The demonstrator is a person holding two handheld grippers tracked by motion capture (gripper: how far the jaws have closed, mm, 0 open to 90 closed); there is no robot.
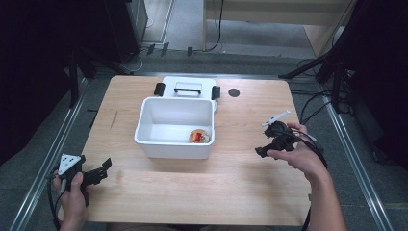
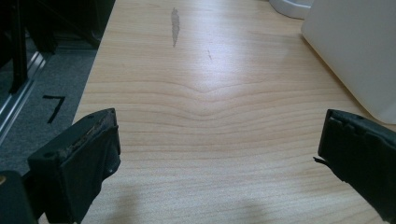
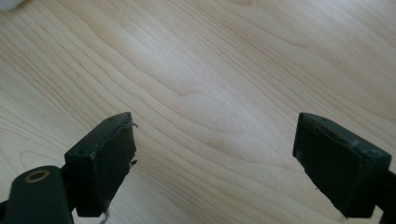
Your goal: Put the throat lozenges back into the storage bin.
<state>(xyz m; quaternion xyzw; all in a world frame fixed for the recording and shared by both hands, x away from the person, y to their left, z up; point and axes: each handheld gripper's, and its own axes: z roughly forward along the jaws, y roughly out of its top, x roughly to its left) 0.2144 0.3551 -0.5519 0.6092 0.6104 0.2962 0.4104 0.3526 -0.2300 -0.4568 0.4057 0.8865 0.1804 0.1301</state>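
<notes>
A white plastic bin stands on the wooden table at its centre, and a small round red and yellow object lies in its near right corner. Behind the bin lies its white lid with black clips. My left gripper rests at the table's near left corner, open, nothing between its jaws; the bin's wall shows at the right of the left gripper view. My right gripper hovers over the table right of the bin, open and empty, above bare wood.
A small black disc sits near the table's far edge, right of the lid. Metal rails and grey floor run along both sides. Cables and stands crowd the floor at the far right.
</notes>
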